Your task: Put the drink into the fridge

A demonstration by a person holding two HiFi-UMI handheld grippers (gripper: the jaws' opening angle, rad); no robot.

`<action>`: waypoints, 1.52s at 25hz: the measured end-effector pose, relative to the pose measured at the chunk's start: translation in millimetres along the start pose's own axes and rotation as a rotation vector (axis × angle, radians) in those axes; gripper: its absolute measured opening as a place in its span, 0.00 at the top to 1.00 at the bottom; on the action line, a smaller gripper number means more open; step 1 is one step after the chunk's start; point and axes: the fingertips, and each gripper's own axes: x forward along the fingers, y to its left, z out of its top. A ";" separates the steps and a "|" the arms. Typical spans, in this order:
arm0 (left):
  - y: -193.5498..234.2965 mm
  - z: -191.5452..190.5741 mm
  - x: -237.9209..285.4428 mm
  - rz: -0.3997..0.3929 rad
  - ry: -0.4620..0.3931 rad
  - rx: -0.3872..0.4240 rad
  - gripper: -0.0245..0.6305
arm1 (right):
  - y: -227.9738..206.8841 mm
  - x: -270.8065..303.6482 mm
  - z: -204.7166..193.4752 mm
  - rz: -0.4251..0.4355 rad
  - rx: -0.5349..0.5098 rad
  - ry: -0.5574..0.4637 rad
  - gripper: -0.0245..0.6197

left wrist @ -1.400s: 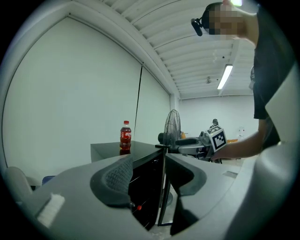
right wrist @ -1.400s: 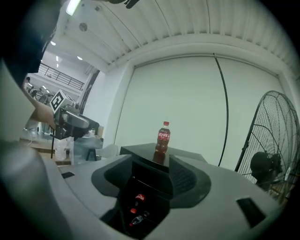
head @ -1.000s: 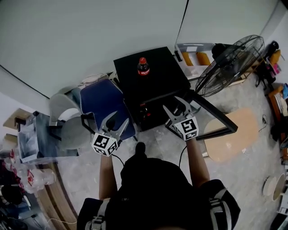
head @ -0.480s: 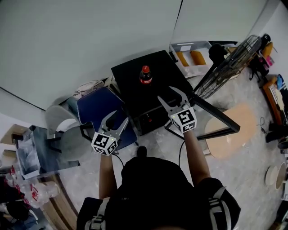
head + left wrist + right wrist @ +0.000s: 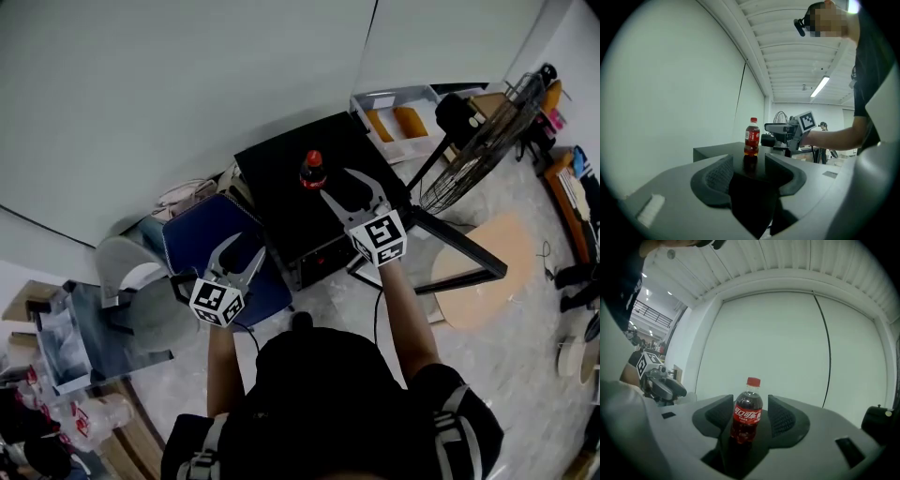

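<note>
Now | right gripper [image 5: 345, 190] level, released, bottle [image 5: 313, 170] ahead | left gripper [image 5: 240, 255] released

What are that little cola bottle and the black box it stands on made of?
The bottle looks like clear, glossy plastic: the dark drink shows through, under a red cap. The black box has a smooth, shiny top that mirrors the bottle in the left gripper view: glass or lacquered panel, unclear which.
</note>
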 end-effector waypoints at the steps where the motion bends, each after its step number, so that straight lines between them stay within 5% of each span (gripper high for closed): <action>1: 2.2 0.7 1.1 -0.003 -0.001 0.001 0.64 | -0.4 4.0 1.6 0.000 0.002 -0.002 0.60; 24: 23.7 0.0 -1.7 -0.002 -0.007 0.003 0.66 | -2.5 53.3 21.5 -0.026 0.013 0.003 0.71; 30: 25.6 0.6 -7.3 0.014 -0.005 0.009 0.67 | -8.1 53.2 21.4 -0.028 0.135 0.000 0.75; 38: 28.7 4.1 -13.5 0.038 -0.006 0.022 0.67 | -6.4 55.1 21.9 -0.022 0.123 0.026 0.75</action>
